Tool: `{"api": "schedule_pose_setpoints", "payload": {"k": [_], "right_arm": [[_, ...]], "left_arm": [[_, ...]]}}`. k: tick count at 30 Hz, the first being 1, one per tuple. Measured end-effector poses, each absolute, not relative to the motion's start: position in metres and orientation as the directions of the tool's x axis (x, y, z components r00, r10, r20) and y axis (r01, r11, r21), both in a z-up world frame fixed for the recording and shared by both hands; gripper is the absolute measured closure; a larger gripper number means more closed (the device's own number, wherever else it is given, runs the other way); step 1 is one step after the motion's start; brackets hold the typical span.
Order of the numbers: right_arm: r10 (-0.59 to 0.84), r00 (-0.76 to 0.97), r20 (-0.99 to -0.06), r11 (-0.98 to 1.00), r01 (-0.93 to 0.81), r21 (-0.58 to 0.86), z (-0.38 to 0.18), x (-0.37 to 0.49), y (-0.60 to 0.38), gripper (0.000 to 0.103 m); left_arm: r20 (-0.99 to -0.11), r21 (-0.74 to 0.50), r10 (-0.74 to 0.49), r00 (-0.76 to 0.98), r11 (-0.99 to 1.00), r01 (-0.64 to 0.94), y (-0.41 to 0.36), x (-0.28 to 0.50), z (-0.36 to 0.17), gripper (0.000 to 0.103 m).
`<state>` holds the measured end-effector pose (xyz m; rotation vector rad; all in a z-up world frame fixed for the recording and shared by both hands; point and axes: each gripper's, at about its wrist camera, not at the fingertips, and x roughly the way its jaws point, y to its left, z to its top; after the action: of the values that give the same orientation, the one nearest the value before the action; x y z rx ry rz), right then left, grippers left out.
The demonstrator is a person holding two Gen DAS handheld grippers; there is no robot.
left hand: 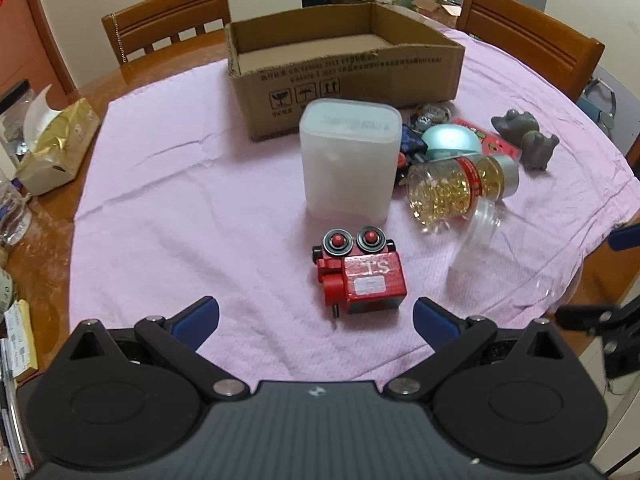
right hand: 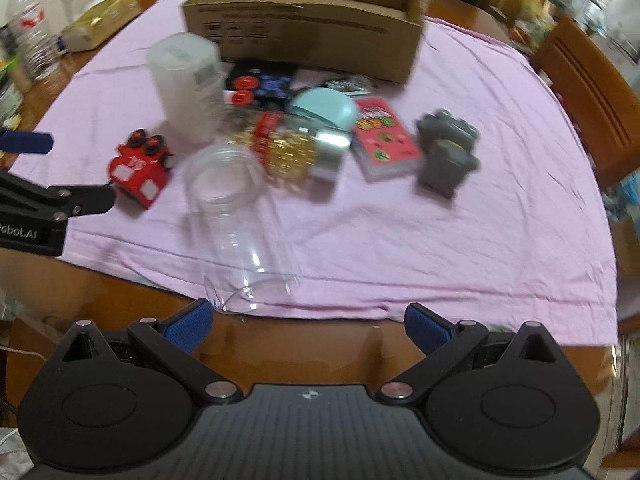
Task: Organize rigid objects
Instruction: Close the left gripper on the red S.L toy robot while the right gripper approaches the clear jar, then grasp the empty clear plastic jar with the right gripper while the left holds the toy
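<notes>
A red toy robot (left hand: 360,270) lies on the pink cloth just ahead of my open, empty left gripper (left hand: 316,316); it also shows in the right wrist view (right hand: 140,168). Behind it stands a white frosted container (left hand: 350,160). A jar of yellow beads (left hand: 460,184), a clear empty jar (right hand: 240,224), a teal dome (right hand: 324,108), a pink card pack (right hand: 386,138) and two grey figures (right hand: 448,152) lie to the right. My right gripper (right hand: 308,322) is open and empty, just short of the clear jar's base.
An open cardboard box (left hand: 344,76) stands at the back of the cloth. A gold tissue box (left hand: 56,148) and a plastic bottle (right hand: 30,28) sit at the left table edge. Wooden chairs (left hand: 532,36) stand behind the table.
</notes>
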<state>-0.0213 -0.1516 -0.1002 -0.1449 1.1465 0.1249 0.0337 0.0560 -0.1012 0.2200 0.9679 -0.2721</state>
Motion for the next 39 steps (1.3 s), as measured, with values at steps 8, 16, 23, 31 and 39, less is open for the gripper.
{"api": "schedule_pose_setpoints", "payload": {"k": [8,16,23,31,39], "right_arm": [[-0.075,0.414,-0.907,0.995,-0.032,-0.097,-0.107,-0.014,-0.18,0.0],[-0.051,0.409,-0.911,0.996,-0.051,-0.079,-0.111,-0.019,-0.173,0.0],[0.044,0.411,-0.911,0.993,-0.117,-0.005,-0.105,-0.027,-0.155,0.0],[0.186,0.393,-0.9,0.971,-0.212,0.108,-0.103,-0.021,-0.129,0.0],[0.215,0.388,-0.896,0.967,-0.212,0.14,-0.107,-0.005,-0.114,0.0]], "left_arm": [[-0.836,0.034,-0.152,0.527,0.945,0.326,0.047,0.046,-0.114,0.001],[-0.832,0.053,-0.114,0.542,0.958,0.283,0.043,0.057,-0.129,0.006],[-0.825,-0.012,-0.194,0.53,0.945,0.326,0.037,0.053,-0.121,0.053],[-0.831,0.041,-0.149,0.536,0.944,0.327,0.042,0.057,-0.121,0.053],[-0.837,0.063,-0.108,0.537,0.955,0.289,0.069,0.059,-0.12,0.053]]}}
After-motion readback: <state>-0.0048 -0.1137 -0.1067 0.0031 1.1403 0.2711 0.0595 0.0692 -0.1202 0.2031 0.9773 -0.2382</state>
